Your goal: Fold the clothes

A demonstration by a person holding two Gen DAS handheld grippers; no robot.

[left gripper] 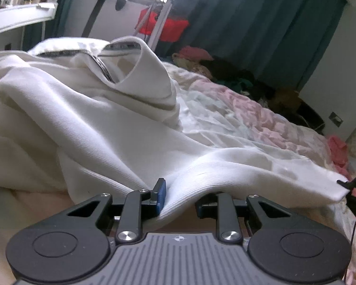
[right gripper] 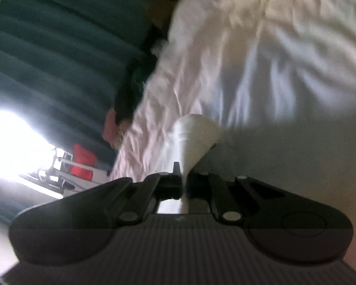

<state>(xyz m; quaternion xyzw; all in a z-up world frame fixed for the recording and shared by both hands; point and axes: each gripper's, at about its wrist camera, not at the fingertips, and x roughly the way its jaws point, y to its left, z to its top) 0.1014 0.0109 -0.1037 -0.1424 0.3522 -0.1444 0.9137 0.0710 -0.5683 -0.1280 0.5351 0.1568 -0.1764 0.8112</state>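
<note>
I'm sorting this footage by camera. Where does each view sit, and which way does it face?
Left wrist: on the left gripper, looking along the bed to the curtains; jaws hold the white garment; right gripper at the edge.
Right wrist: on the right gripper, rolled, jaws shut on the garment's corner.
Shared: garment, bed, curtains, red bag.

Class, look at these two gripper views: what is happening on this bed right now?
A person with a handheld gripper in each hand is folding a white ribbed sweater on a bed with a pink floral sheet. The left gripper is clamped on the sweater's hem. The right gripper is shut on a corner of the same hem, stretched between them.
</note>
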